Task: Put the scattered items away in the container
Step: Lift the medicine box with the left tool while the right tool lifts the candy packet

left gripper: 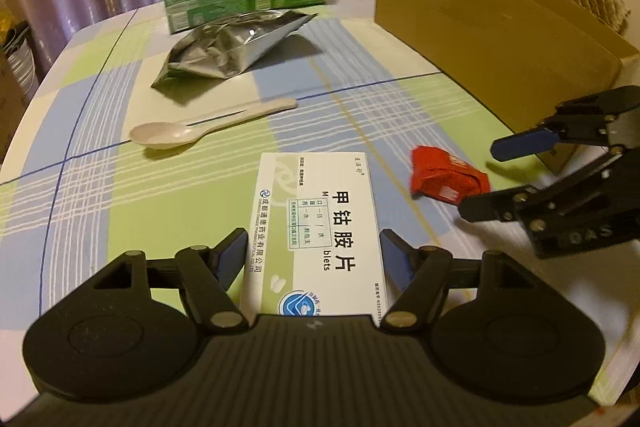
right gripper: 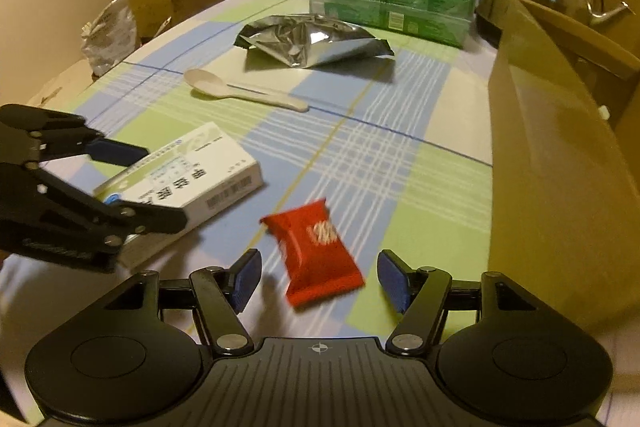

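With both grippers set low over the checked tabletop point(left gripper: 100, 211), each straddles its own target, apparently lining up a pick. The left gripper point(left gripper: 313, 255) has its fingers spread wide either side of the white medicine box point(left gripper: 316, 227), which lies flat, long axis running straight away from the camera; neither pad clearly touches it. The right gripper point(right gripper: 319, 281) is likewise wide open around the red snack packet point(right gripper: 316, 251), whose long axis slants away toward the left. The cardboard box point(right gripper: 560, 163) stands just beside on the right, awaiting both.
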